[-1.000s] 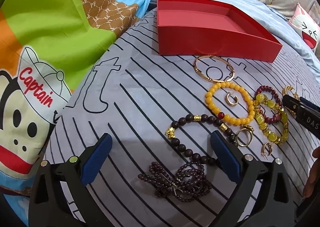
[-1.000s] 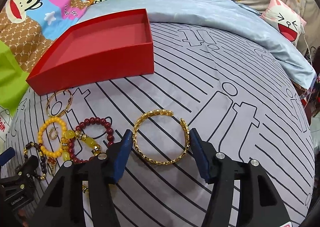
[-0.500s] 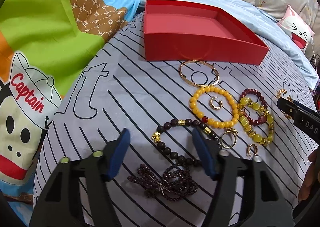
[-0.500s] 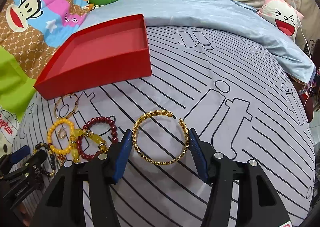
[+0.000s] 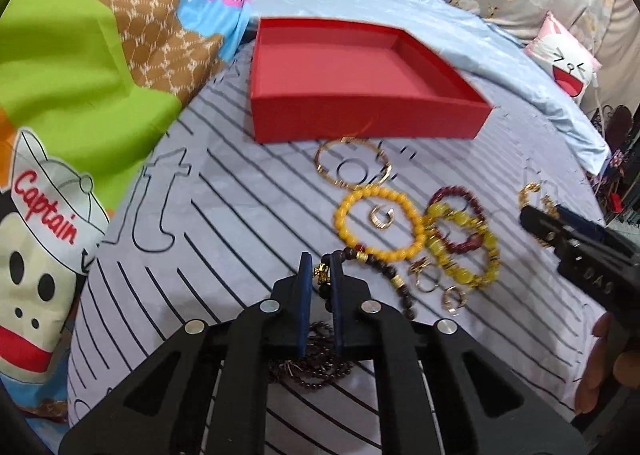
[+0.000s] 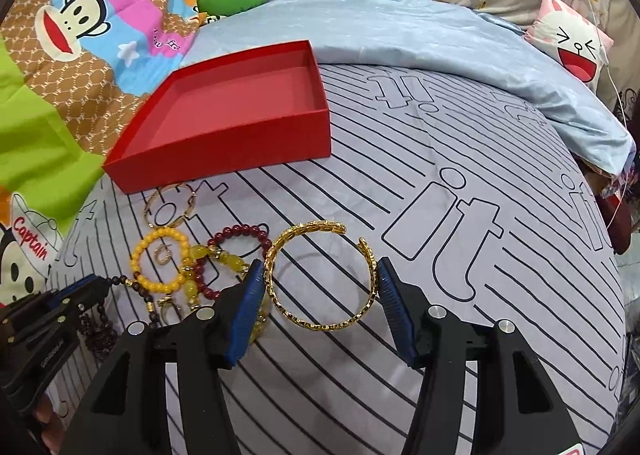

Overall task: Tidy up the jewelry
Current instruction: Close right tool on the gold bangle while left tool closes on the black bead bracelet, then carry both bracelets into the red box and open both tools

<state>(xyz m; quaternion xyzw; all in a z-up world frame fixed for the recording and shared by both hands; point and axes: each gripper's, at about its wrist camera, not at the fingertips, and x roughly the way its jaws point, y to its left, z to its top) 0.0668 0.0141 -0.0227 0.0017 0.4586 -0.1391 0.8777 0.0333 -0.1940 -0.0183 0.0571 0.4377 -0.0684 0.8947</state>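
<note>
- The left gripper is pinching narrow, its blue pads closing on the dark bead bracelet at the gold charm end, probably because that bracelet is lying nearest and its thin strand needs a tight pinch.
- The right gripper is standing wide, its fingers flanking the gold cuff bangle; the pads are sitting just beside or touching its outer sides, I cannot tell which. It looks lined up for a squeeze across the ring.
- Beyond the left gripper, the yellow bead bracelet is ringing a small gold earring, with the thin gold bangle farther out.
- The red box is waiting empty behind the jewelry, near the thin bangle, likely as the destination.
</note>
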